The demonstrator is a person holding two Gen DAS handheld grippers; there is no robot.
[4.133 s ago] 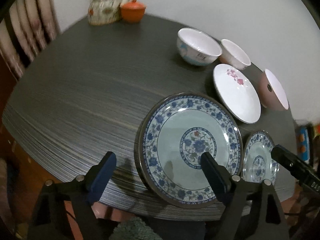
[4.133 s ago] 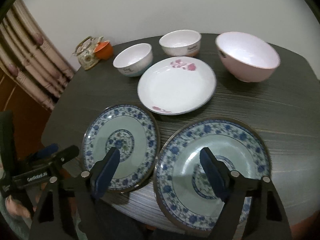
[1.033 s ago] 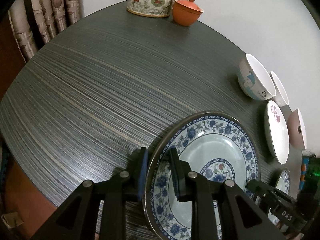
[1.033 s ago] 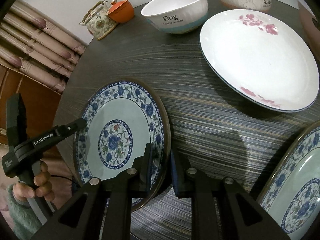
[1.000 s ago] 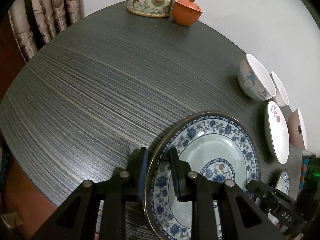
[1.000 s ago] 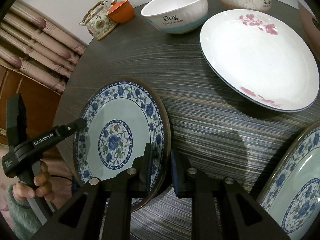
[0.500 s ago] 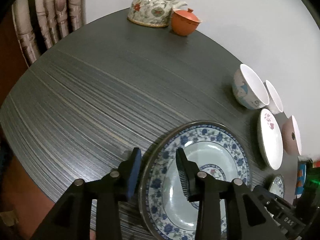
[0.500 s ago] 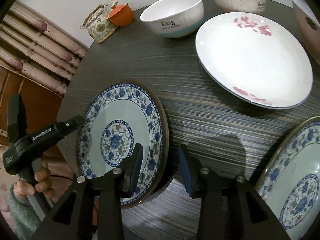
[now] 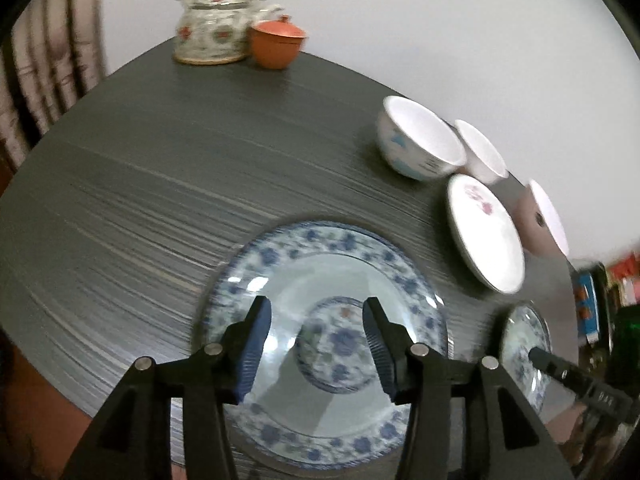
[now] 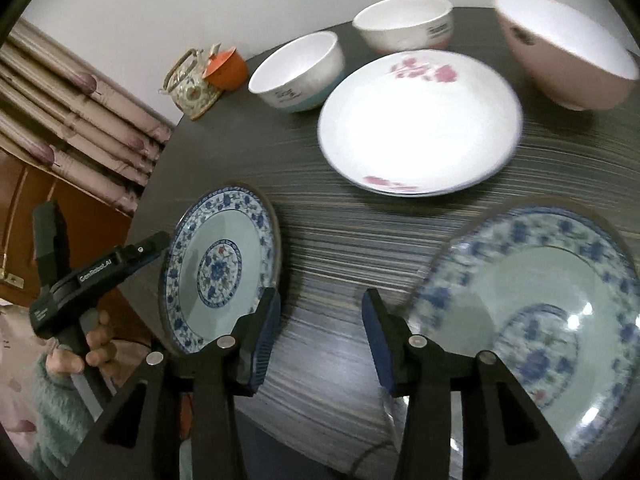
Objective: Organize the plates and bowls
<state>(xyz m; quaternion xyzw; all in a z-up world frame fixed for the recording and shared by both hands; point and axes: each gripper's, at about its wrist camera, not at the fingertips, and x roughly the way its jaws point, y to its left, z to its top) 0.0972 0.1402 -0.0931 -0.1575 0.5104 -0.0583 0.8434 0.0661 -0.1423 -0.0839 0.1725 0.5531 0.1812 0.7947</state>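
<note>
Both tongs have just let go and drawn back, the left tongs (image 9: pixel 316 346) parted above the blue-patterned plate (image 9: pixel 288 276) lying on the dark surface (image 9: pixel 160 152), the right tongs (image 10: pixel 320 336) parted over bare wood.

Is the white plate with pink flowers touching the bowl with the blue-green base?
Cannot tell. In the right wrist view the white plate and the bowl meet at their rims with no clear table strip between them; the left wrist view is blurred there too.
</note>
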